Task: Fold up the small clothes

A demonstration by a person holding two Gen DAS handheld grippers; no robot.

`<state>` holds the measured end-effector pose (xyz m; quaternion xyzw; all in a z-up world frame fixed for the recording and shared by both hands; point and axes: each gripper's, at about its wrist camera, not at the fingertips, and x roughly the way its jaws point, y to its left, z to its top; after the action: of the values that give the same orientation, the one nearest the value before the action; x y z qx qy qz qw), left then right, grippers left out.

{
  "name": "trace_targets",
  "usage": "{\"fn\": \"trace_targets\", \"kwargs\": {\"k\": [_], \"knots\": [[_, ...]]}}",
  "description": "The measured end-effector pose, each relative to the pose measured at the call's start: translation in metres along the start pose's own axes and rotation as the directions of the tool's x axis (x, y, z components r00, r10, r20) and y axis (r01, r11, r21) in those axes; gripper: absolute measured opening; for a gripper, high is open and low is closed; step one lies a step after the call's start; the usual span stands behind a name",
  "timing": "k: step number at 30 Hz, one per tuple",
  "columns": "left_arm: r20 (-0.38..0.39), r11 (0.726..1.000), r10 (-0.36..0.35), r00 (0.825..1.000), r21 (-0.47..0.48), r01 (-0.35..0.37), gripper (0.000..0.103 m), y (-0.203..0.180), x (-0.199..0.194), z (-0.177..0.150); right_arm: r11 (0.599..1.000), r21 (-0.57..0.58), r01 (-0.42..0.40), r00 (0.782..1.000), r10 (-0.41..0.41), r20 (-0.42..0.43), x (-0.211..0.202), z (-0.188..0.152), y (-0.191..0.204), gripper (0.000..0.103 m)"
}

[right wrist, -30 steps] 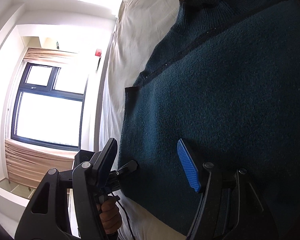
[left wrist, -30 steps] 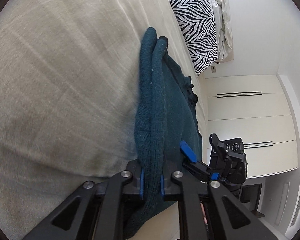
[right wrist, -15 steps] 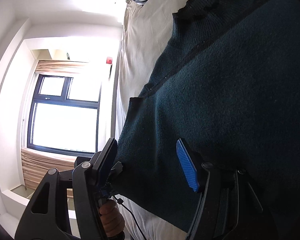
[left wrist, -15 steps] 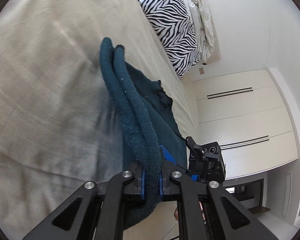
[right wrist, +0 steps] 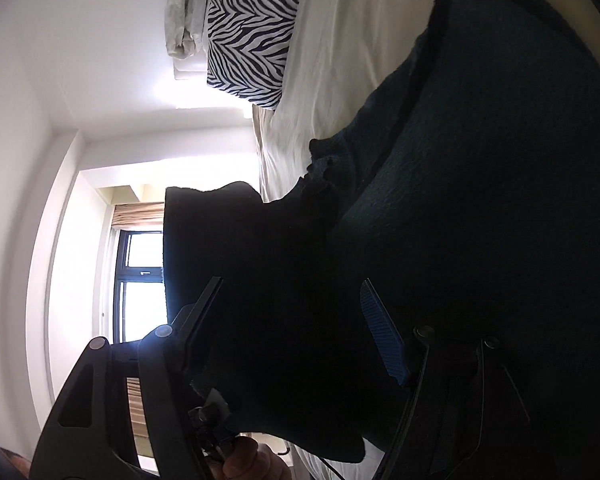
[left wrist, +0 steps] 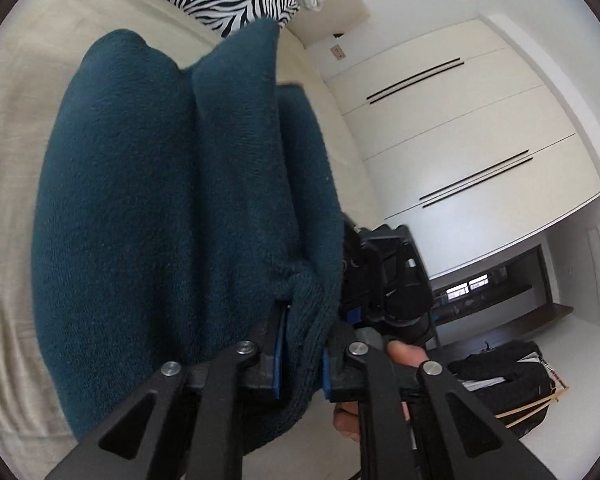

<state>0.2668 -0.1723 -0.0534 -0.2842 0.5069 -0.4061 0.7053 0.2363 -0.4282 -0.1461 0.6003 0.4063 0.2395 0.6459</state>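
Teal knit sweater hung lifted over the bed, pinched by the left gripper; right gripper gaped empty. Best carry the edge across evenly.

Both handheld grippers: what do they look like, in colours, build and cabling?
The left gripper has matte black angular linkage arms with triangular cut-outs, silver pivot screws and blue pads. The right gripper matches, with a ribbed blue pad. A thin black cable trails below it. A bare thumb shows; no sleeve is visible.
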Motion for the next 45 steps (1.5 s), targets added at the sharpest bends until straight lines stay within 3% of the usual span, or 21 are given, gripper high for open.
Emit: {"fn": "trace_targets", "kwargs": {"k": [2,4,5,9,12,14,15,16,19,24,28,35,38,41,45], "knots": [[-0.021,1.000,-0.020,1.000,-0.010,0.020,0.036,0.004,0.008,-0.007,0.999,0.027,-0.043,0.999,0.043,0.002,-0.013,0.006,-0.009,0.067],[-0.006,1.000,-0.018,1.000,0.006,0.018,0.058,0.003,0.001,-0.012,0.999,0.020,-0.050,0.999,0.050,0.000,-0.016,0.007,-0.012,0.067],[0.007,1.000,-0.007,1.000,0.022,0.007,0.061,0.001,-0.005,-0.015,0.999,0.015,-0.048,0.999,0.048,-0.002,-0.015,0.006,-0.012,0.067],[0.032,0.997,-0.024,0.999,0.071,0.022,0.062,-0.003,-0.032,-0.024,1.000,-0.010,-0.008,1.000,0.008,-0.018,-0.006,0.001,-0.009,0.067],[0.051,0.997,0.008,0.999,0.071,-0.012,0.062,0.007,-0.047,-0.027,0.989,-0.091,0.116,0.993,-0.119,-0.028,0.005,-0.003,0.005,0.063],[0.054,0.999,0.025,0.998,0.044,-0.028,0.062,0.013,-0.053,-0.031,0.960,-0.164,0.228,0.972,-0.235,-0.027,0.011,-0.008,0.014,0.043],[0.054,0.999,0.024,0.998,0.032,-0.026,0.062,0.017,-0.055,-0.032,0.935,-0.200,0.292,0.953,-0.302,-0.021,0.013,-0.009,0.018,0.027],[0.055,0.999,0.023,0.998,0.026,-0.024,0.062,0.018,-0.057,-0.038,0.914,-0.225,0.338,0.937,-0.350,-0.013,0.014,-0.010,0.020,0.019],[0.056,0.999,0.031,0.998,0.039,-0.033,0.062,0.021,-0.064,-0.036,0.861,-0.289,0.419,0.903,-0.428,0.036,0.007,-0.011,0.032,0.015],[0.058,0.998,0.038,0.998,0.051,-0.041,0.062,0.016,-0.063,-0.032,0.820,-0.340,0.459,0.886,-0.453,0.104,-0.018,-0.009,0.056,0.014],[0.051,0.996,0.051,0.997,0.065,-0.055,0.062,0.008,-0.055,-0.029,0.812,-0.337,0.476,0.878,-0.461,0.131,-0.045,-0.003,0.059,0.014],[0.022,0.991,0.081,0.996,0.104,-0.083,0.062,-0.004,-0.035,-0.032,0.831,-0.270,0.487,0.874,-0.462,0.152,-0.094,0.001,0.028,0.014],[0.011,0.989,0.097,0.995,0.108,-0.098,0.062,-0.006,-0.025,-0.031,0.824,-0.249,0.508,0.861,-0.489,0.137,-0.094,0.007,0.008,0.014],[0.011,0.984,0.128,0.992,0.126,-0.129,0.062,-0.008,-0.016,-0.027,0.873,-0.195,0.447,0.895,-0.433,0.111,-0.098,0.014,-0.012,0.014],[0.020,0.973,0.159,0.987,0.168,-0.160,0.062,-0.015,-0.010,-0.019,0.881,-0.189,0.435,0.900,-0.420,0.112,-0.092,0.016,-0.012,0.017]]}}
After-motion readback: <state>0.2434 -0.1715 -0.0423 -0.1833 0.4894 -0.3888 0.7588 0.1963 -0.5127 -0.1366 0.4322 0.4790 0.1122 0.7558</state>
